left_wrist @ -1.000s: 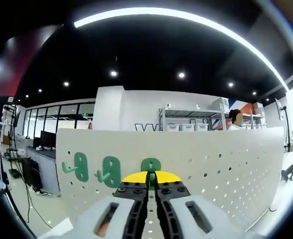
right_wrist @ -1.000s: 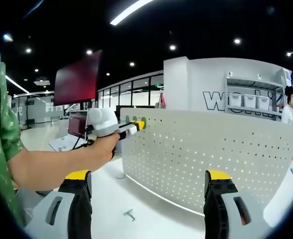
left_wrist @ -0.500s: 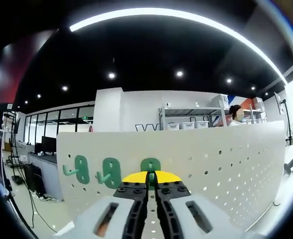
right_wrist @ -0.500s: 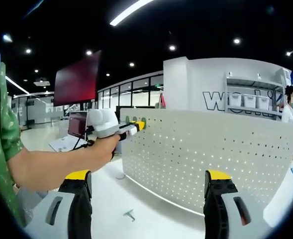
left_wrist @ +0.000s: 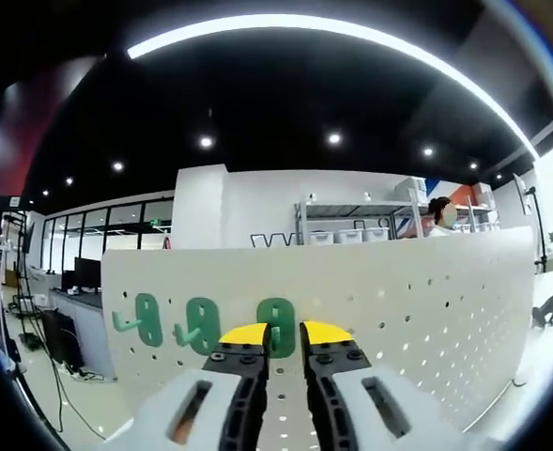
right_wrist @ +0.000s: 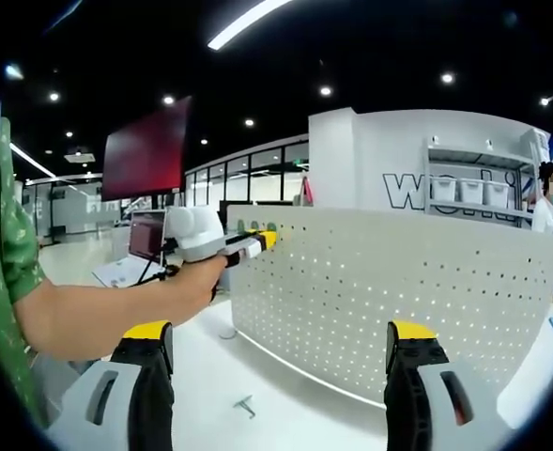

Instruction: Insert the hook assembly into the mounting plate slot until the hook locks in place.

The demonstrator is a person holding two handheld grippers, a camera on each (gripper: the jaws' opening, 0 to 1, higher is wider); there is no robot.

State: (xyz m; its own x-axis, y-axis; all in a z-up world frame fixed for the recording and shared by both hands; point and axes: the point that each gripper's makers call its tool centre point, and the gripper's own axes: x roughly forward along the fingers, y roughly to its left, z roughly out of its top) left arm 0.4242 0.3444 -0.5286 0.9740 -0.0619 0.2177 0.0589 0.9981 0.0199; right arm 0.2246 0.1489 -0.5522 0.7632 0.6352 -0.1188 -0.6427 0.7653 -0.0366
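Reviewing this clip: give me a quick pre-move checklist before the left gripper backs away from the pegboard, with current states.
1. Left gripper jaws parted around the third green hook: ok.
2. Hook locked into the pegboard: cannot tell.
3. Two other green hooks on the board at its left: ok.
4. Right gripper wide open, holding nothing: ok.
5. Spare hook on the table, in sight: ok.

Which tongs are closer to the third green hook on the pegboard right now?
Left. The left tongs sit right at the third green hook on the pegboard, jaws slightly apart on either side of it. The right tongs hang wide open, well back from the board.
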